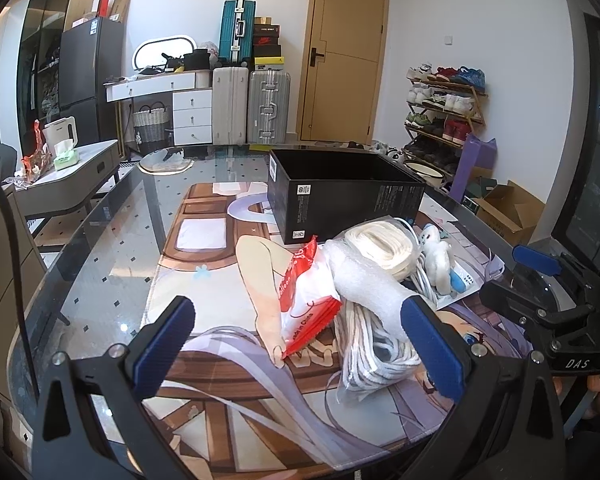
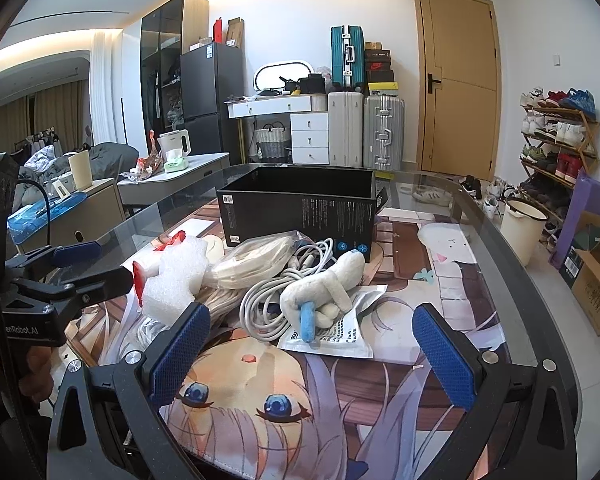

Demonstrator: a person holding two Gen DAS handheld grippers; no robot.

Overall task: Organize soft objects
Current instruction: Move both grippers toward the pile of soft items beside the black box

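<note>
A pile of soft items lies on the printed mat [image 1: 220, 248] in front of an open black box [image 1: 340, 192]. My left gripper [image 1: 300, 344] is open, low over the mat. A red-and-white packet [image 1: 308, 304] and a bag of white cord [image 1: 376, 352] lie between its fingers. White foam [image 1: 364, 284] rests on the bag, against the right pad. My right gripper [image 2: 312, 354] is open too, just short of a white plush toy with a blue part [image 2: 320, 292]. The toy lies on a coiled white cable [image 2: 260, 304] and a flat printed packet [image 2: 340, 340]. The black box [image 2: 300, 208] stands behind.
The mat covers a glass table [image 2: 500, 264] whose curved edge runs along the right. A white bucket [image 2: 522, 228], cardboard boxes [image 2: 596, 292] and a shoe rack [image 2: 556, 140] stand on the floor to the right. A grey side table [image 1: 72, 176] is at the left.
</note>
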